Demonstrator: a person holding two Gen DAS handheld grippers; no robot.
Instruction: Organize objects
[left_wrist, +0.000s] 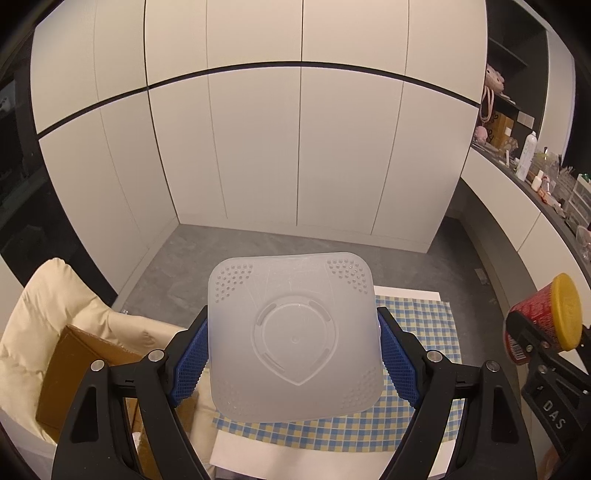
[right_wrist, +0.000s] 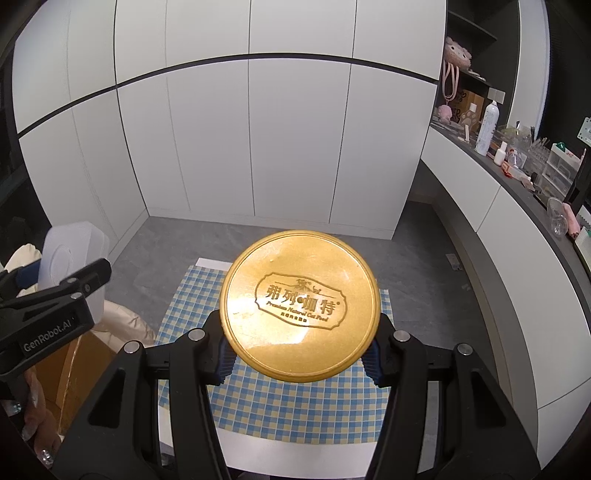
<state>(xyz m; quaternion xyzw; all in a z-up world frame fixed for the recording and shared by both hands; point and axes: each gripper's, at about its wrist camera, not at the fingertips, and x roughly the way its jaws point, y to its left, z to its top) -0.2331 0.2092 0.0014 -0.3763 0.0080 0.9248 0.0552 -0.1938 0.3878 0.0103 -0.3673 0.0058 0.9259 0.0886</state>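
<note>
Both loads ride clear above the checked cloth (left_wrist: 424, 321) — the left gripper (left_wrist: 293, 354) clamps a translucent perforated container (left_wrist: 293, 332) bottom-out, the right gripper (right_wrist: 299, 354) pinches a gold-lidded cat-food can (right_wrist: 301, 304) — probably equally near it.

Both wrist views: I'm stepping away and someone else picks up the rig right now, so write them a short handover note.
Left claw: shut on the translucent white container, its base facing the camera, held above the checked cloth.
Right claw: shut on the red can with the gold lid, also held over the cloth.
Nearby: an open cardboard box sits on the cream cushion to the left.
Done: both items are picked up.
Left: set each one down in its place; the pictures do not show where that is.
</note>
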